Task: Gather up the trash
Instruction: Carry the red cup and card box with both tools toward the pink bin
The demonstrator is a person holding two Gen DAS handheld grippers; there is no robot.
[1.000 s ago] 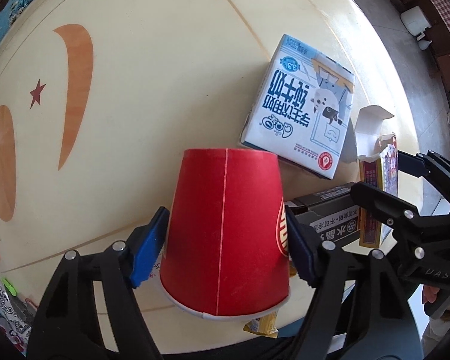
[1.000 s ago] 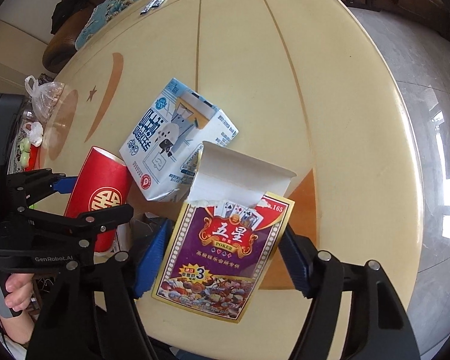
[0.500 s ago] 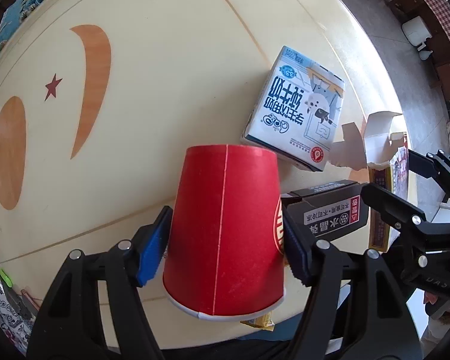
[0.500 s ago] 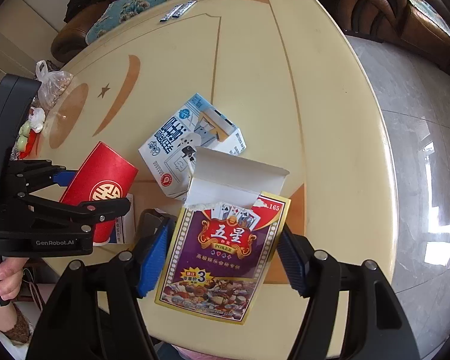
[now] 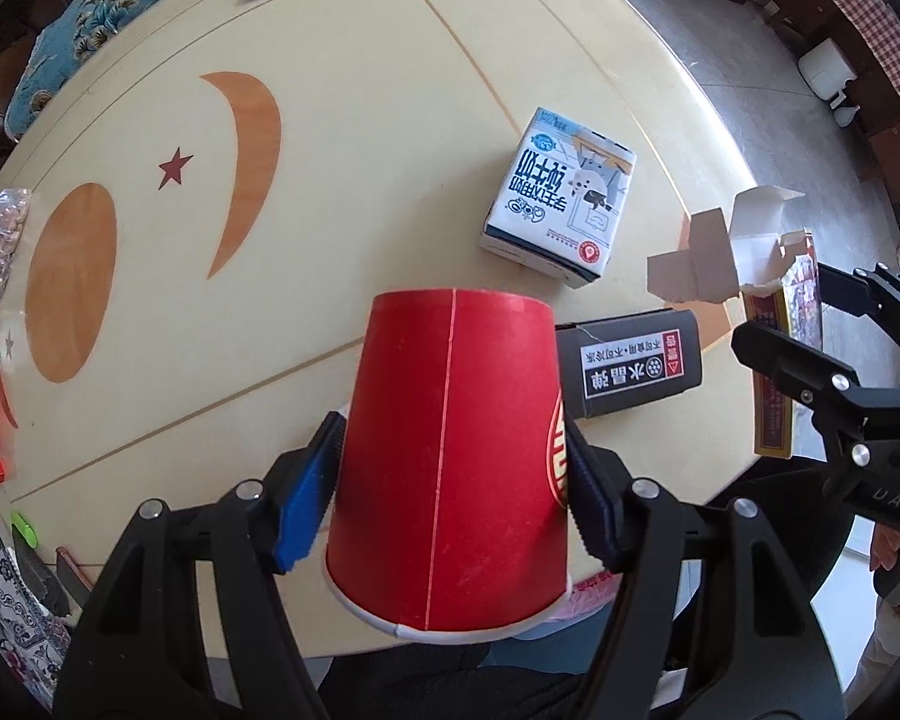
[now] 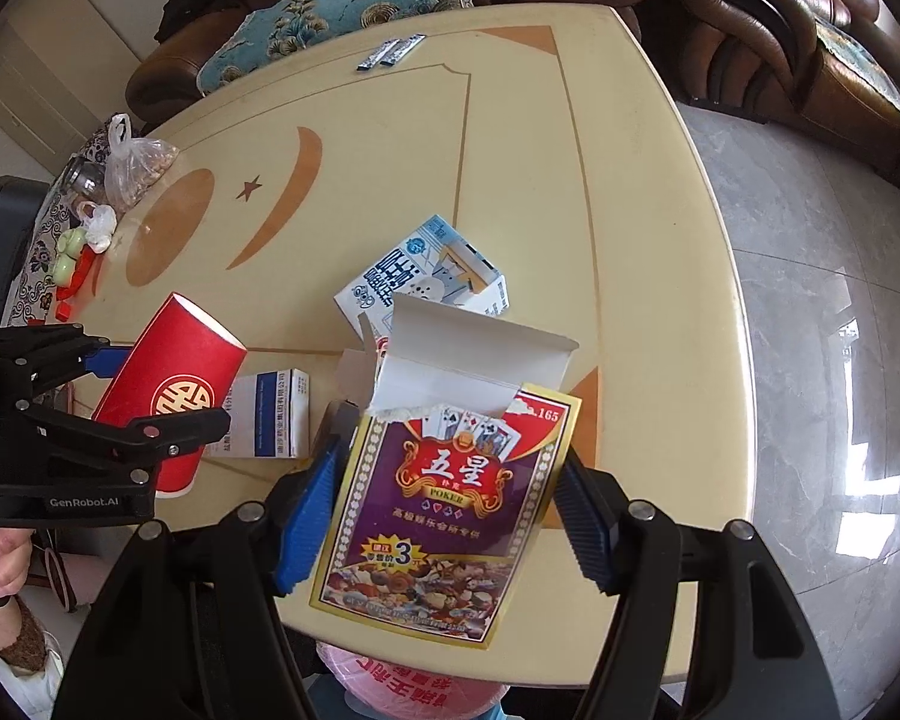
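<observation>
Left tool [image 5: 450, 498] clamped on red paper cup [image 5: 450, 468], right tool [image 6: 444, 516] clamped on opened card box [image 6: 444, 498], both lifted over worktop [image 6: 600, 192]. Left ahead: milk carton [image 5: 561, 216], black box [image 5: 630, 363], small white box [image 6: 267, 414]. Roughly halfway, seemingly.

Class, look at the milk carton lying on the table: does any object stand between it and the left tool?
Yes. The left tool is shut on the red paper cup, which fills its grip and sits directly between it and the milk carton. The black box lies off to the side, not in line.
</observation>
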